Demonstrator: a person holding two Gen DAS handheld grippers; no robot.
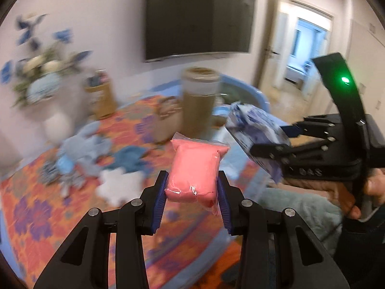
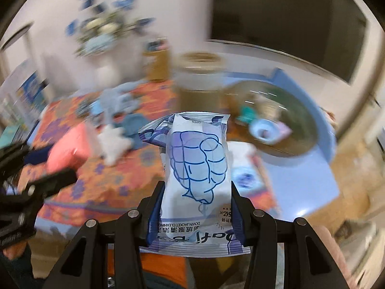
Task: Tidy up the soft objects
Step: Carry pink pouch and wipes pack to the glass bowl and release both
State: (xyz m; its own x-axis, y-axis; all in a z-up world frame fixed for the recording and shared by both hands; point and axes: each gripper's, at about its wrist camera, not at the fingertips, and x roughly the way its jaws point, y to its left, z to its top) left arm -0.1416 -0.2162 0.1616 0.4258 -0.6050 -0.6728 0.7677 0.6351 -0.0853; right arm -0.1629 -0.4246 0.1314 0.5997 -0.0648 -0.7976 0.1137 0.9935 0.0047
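currently, left gripper (image 1: 192, 192): jaws clamped on a pink soft packet (image 1: 195, 168), held in the air above the orange patterned cloth (image 1: 48, 207). right gripper (image 2: 196, 207): jaws clamped on a blue-and-white wipes pack (image 2: 197, 166), also raised over that cloth, to the right of the pink packet. loose blue and white soft items (image 1: 101, 161) lie blurred on the cloth, with a tall tan canister (image 1: 199, 106) at its far edge.

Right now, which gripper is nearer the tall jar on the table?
Hard to call. The left gripper, holding a pink pack, and the right gripper, holding a wipes pack, both hang short of the jar.
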